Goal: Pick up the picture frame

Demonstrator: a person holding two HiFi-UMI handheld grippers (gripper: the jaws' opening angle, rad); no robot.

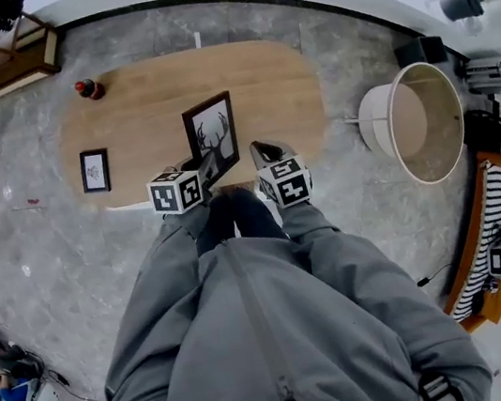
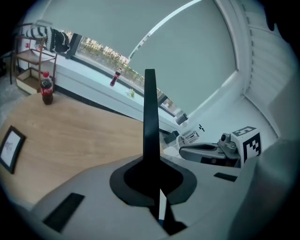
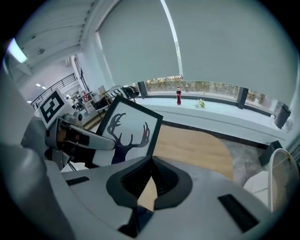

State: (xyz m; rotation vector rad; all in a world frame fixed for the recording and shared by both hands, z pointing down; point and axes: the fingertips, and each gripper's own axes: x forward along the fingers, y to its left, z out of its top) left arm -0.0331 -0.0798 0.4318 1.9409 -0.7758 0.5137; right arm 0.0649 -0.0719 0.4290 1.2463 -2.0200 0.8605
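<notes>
Picture frame [image 1: 212,134] with deer print, clamped by its edge in the jaws of the left gripper [image 1: 210,171], upright above the near side of the table [image 1: 268,77]. Right gripper [image 1: 262,153] just beside, jaws together on nothing. Pick-up apparently done; next, only steady holding without tilt.

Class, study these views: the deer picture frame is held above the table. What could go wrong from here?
The left tool grips the picture frame by one edge only, so it may pivot or slip and fall onto the table. The right tool is shut on nothing beside it, giving no support, and might bump it.
</notes>
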